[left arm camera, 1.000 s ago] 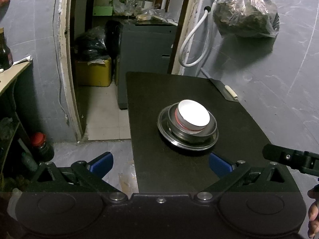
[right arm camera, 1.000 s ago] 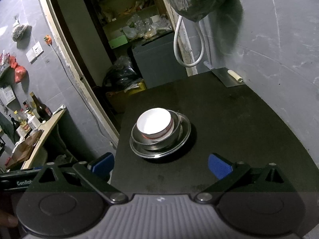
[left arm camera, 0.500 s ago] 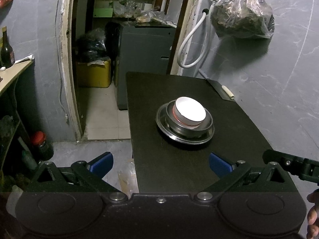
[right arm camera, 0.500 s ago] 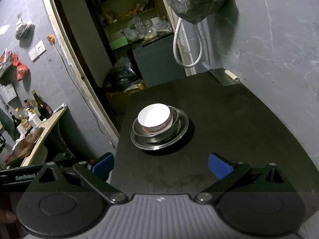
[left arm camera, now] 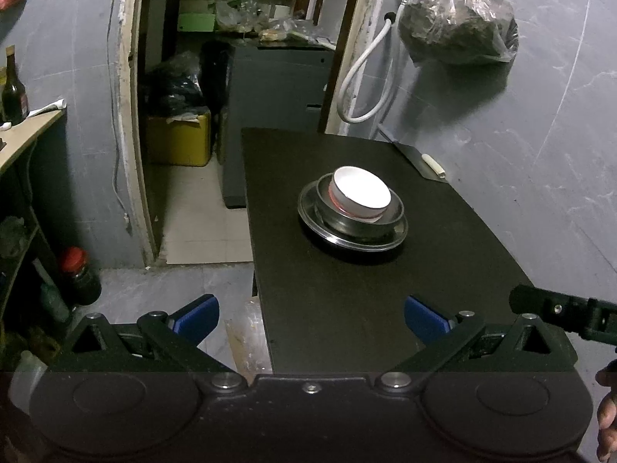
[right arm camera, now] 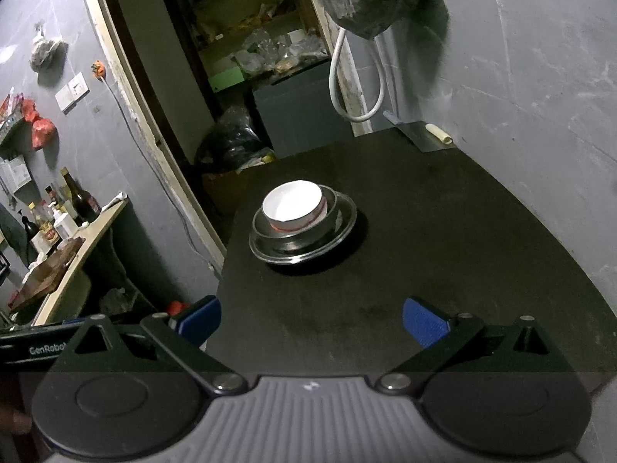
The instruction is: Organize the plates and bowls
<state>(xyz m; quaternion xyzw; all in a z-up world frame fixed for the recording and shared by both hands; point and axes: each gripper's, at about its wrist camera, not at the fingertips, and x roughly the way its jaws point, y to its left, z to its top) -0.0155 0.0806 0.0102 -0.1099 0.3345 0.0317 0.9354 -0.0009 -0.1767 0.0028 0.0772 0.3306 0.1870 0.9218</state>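
White bowl (left arm camera: 361, 193) nested in steel bowl (left arm camera: 358, 219) on steel plate (left arm camera: 351, 240); I've drawn both grippers (left arm camera: 311, 313) (right arm camera: 311, 315) back, jaws spread, empty; stacking looks done.

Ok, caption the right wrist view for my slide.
Open right gripper held back from a white bowl nested in a steel bowl on a steel plate, black table.

white bowl (left arm camera: 361, 193) nested in steel bowl (left arm camera: 370, 220), on plate (left arm camera: 320, 227)
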